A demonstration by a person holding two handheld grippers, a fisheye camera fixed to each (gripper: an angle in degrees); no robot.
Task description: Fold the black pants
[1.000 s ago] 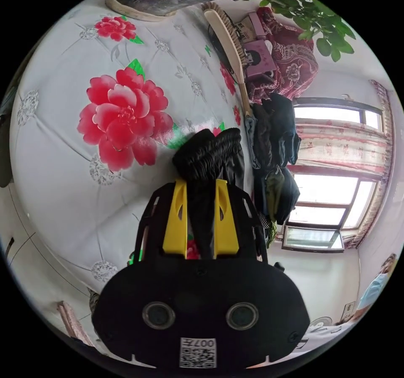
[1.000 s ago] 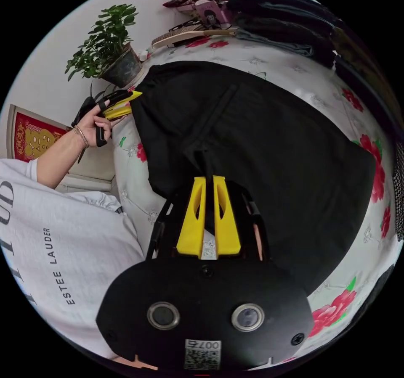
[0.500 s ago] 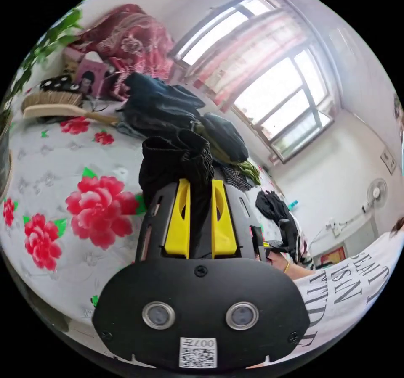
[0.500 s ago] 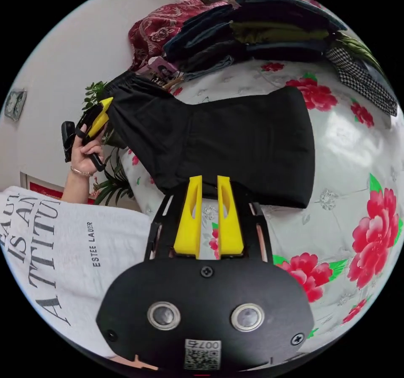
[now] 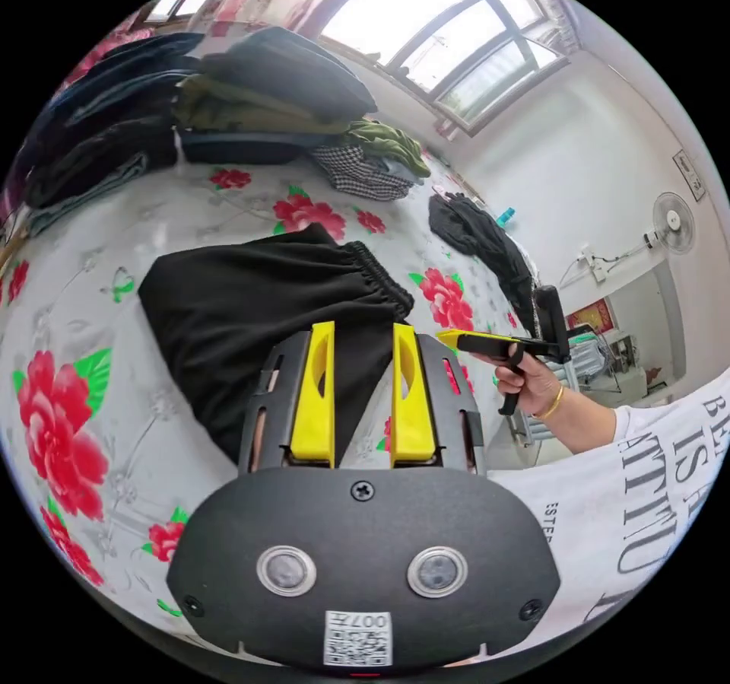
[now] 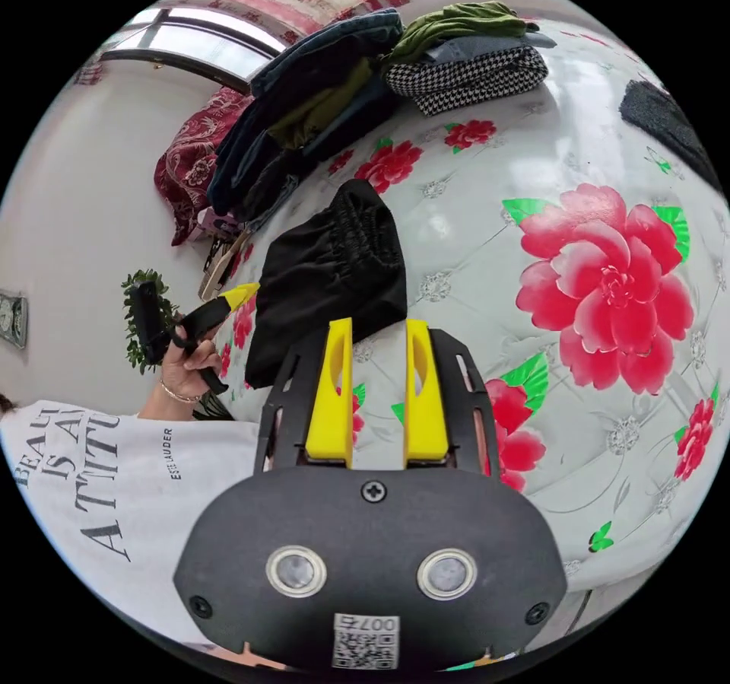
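Observation:
The black pants (image 5: 258,307) lie folded in a compact shape on the flowered bed sheet (image 5: 91,380), elastic waistband on top. My left gripper (image 5: 365,330) hovers just over their near edge, jaws open, nothing between them. In the right gripper view the pants (image 6: 334,273) lie just beyond my right gripper (image 6: 378,325), which is also open with nothing held. The right gripper (image 5: 452,338) also appears at the right of the left gripper view, held in a hand (image 5: 532,383). The left gripper (image 6: 243,292) likewise appears beside the pants in the right gripper view.
A stack of folded clothes (image 5: 228,98) lines the far side of the bed, with a houndstooth piece (image 6: 471,79) and a green one. A loose dark garment (image 5: 479,239) lies near the bed edge. A person in a white printed shirt (image 6: 99,486) stands alongside.
Both grippers held the pants by the waistband and carried it over the legs. Now the pants lie folded on the bed, and both grippers have opened and drawn back.

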